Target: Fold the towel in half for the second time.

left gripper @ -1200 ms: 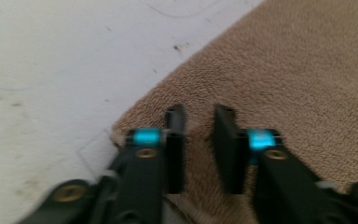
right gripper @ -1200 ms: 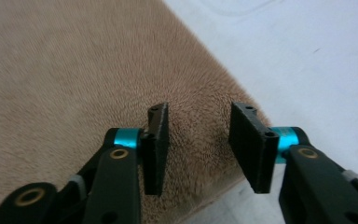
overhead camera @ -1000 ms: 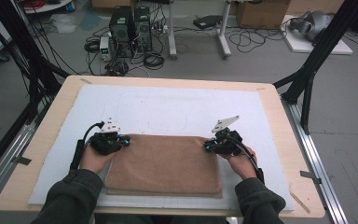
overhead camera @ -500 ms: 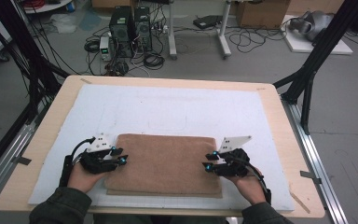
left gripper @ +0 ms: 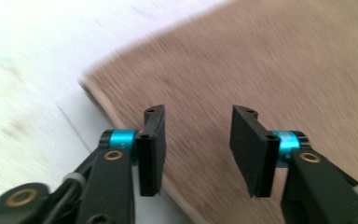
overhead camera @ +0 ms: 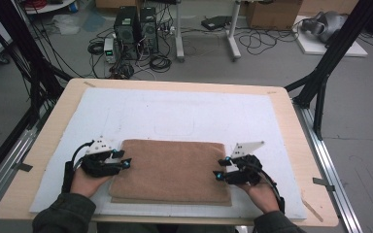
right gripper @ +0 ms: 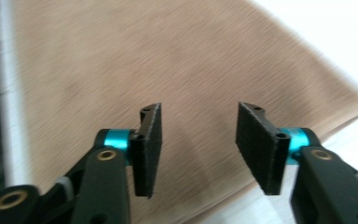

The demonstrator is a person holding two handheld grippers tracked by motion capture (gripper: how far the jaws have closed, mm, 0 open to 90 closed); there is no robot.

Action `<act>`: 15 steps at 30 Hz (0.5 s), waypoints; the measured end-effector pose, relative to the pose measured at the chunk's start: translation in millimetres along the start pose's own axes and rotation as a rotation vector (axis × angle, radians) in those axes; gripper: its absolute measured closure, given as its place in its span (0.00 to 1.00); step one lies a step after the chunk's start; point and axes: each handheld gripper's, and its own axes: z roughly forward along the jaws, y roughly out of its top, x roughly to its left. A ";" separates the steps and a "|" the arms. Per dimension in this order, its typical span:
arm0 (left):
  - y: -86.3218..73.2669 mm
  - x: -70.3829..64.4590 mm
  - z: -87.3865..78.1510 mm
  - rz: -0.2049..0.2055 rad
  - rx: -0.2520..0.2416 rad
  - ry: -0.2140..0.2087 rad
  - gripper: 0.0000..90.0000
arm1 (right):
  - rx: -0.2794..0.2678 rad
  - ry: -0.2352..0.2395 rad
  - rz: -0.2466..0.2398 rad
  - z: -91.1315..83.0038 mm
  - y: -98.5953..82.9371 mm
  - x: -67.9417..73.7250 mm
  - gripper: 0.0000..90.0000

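Observation:
A folded brown towel point(overhead camera: 171, 170) lies flat on the white mat point(overhead camera: 175, 114) near the table's front edge. My left gripper point(overhead camera: 124, 160) is at the towel's left edge, open, its jaws pointing right over the cloth. In the left gripper view the gripper point(left gripper: 196, 149) hovers above the towel point(left gripper: 261, 70) with nothing between its pads. My right gripper point(overhead camera: 219, 169) is at the towel's right edge, open, pointing left. The right gripper view has the gripper point(right gripper: 198, 149) above the brown cloth point(right gripper: 121, 60), with nothing held.
The mat covers most of the wooden table point(overhead camera: 53, 116). Black frame struts point(overhead camera: 325, 63) stand at the table's right and left sides. Computer towers point(overhead camera: 133, 24) and cables lie on the floor beyond the far edge.
Both hands drew back toward the front edge and then came in again to the towel's side edges. The towel now lies folded flat, with both grippers open.

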 end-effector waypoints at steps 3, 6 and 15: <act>13.5 12.9 7.3 -0.015 -0.009 0.013 0.52 | 0.015 -0.025 0.007 6.4 20.6 -20.8 0.47; 16.2 25.4 19.5 -0.064 0.002 0.007 0.46 | 0.016 -0.046 0.059 16.4 31.2 -45.4 0.41; 8.3 35.2 40.8 -0.130 0.106 0.003 0.43 | 0.094 -0.040 0.144 50.1 21.8 -72.1 0.35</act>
